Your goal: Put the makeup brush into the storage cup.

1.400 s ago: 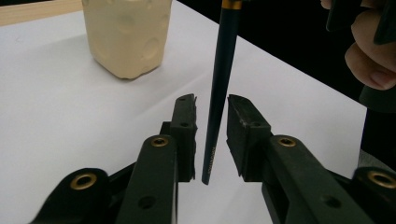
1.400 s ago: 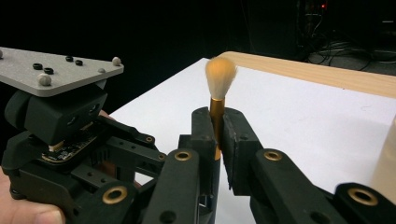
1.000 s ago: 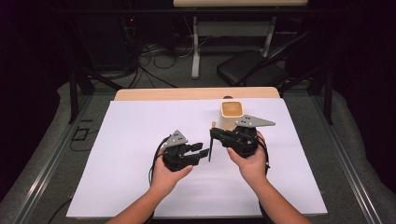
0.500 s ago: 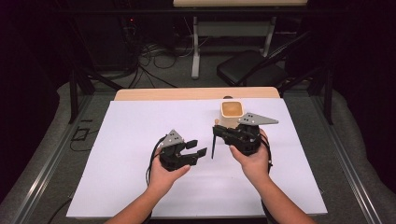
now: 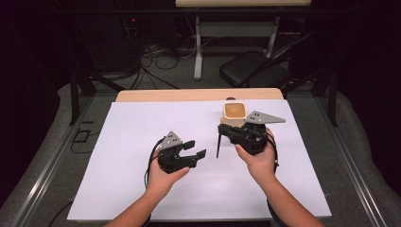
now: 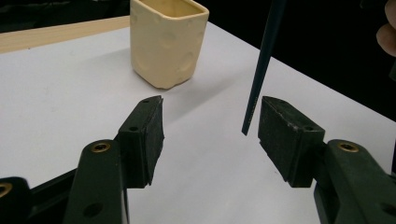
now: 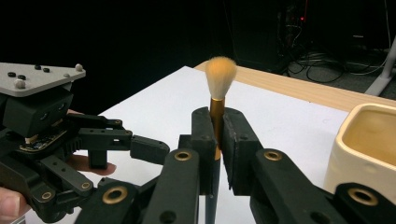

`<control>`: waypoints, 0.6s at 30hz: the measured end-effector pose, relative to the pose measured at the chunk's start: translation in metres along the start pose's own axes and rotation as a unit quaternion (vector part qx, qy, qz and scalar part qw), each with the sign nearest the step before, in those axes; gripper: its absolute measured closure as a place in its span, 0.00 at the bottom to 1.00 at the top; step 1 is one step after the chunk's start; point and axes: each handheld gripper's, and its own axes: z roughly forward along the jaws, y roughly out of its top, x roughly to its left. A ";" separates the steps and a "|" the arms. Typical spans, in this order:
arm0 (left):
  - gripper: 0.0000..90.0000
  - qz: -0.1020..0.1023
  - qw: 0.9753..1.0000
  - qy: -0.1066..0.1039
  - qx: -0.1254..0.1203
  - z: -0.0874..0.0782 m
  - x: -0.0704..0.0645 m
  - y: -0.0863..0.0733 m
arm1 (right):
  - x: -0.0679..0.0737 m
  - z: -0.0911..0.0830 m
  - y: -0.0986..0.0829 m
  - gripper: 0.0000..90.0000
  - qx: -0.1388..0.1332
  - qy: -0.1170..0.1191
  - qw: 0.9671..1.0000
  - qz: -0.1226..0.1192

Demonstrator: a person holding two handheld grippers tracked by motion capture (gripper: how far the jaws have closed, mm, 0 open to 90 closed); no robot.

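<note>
A brush (image 7: 218, 100) is clamped upright by the right gripper (image 5: 226, 133), near the cream cup (image 5: 234, 110); the left gripper (image 5: 195, 150) is held open, empty.

Matt plastics, soft bristles, glazed cream pottery

We see the right gripper (image 7: 215, 140) in matt black plastic with brass-coloured rivets, clamping a brush (image 7: 218, 88) with fluffy pale bristles, a shiny gold metal ferrule and a smooth dark handle. The left gripper (image 6: 210, 135) has rough, grainy black pads. The cup (image 6: 166, 42) looks like smooth cream ceramic, slightly dimpled. The white sheet (image 5: 142, 127) looks matt, laid over a wooden table (image 5: 189, 94).
</note>
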 end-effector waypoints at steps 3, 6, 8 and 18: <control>0.45 -0.001 1.000 0.002 -0.002 -0.001 0.001 0.000 | -0.003 -0.002 0.002 0.93 -0.002 -0.002 1.000 0.003; 0.44 0.000 1.000 0.006 -0.002 -0.003 0.001 0.000 | -0.004 -0.004 0.006 0.93 -0.005 -0.005 1.000 0.001; 0.44 0.001 1.000 0.008 -0.002 -0.005 0.001 0.000 | -0.005 -0.005 0.008 0.93 -0.004 -0.007 1.000 -0.003; 0.43 0.005 1.000 0.014 0.001 -0.007 0.002 -0.002 | -0.014 -0.009 0.015 0.93 -0.011 -0.015 1.000 0.003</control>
